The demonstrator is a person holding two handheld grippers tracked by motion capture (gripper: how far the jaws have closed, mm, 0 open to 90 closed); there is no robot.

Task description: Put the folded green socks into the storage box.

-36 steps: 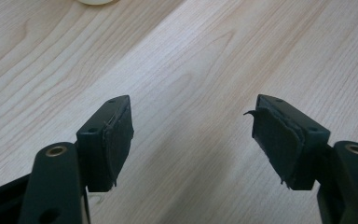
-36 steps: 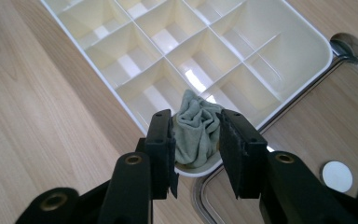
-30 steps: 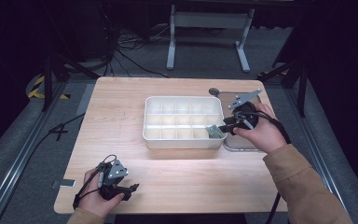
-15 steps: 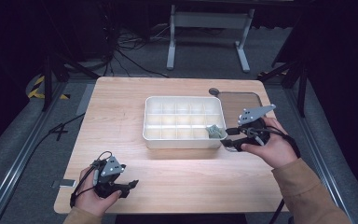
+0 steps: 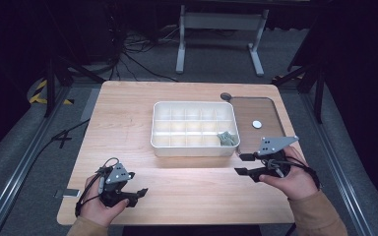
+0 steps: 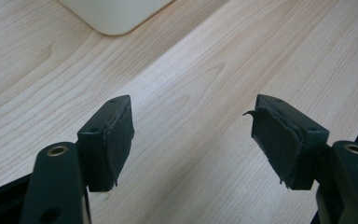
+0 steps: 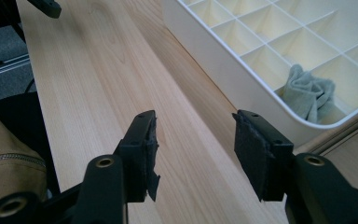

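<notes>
— Looking at the right gripper (image 5: 246, 164), lower right of the high view: jaws well apart, gripping nothing. The left gripper (image 5: 137, 195), lower left, likewise.

— And the cloth (image 5: 226, 138)?

— Crumpled in the white tray's (image 5: 192, 149) lower-right compartment. Placing seems done; next probably calls for the white disc (image 5: 257, 124) on the brown tray (image 5: 270, 105).

left gripper (image 5: 137, 192): fingers apart, empty | right gripper (image 5: 241, 164): fingers apart, empty

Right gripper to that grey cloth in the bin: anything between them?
Just the white bin's near wall; the right gripper hangs open over bare wood, the cloth sits inside the corner compartment.
</notes>
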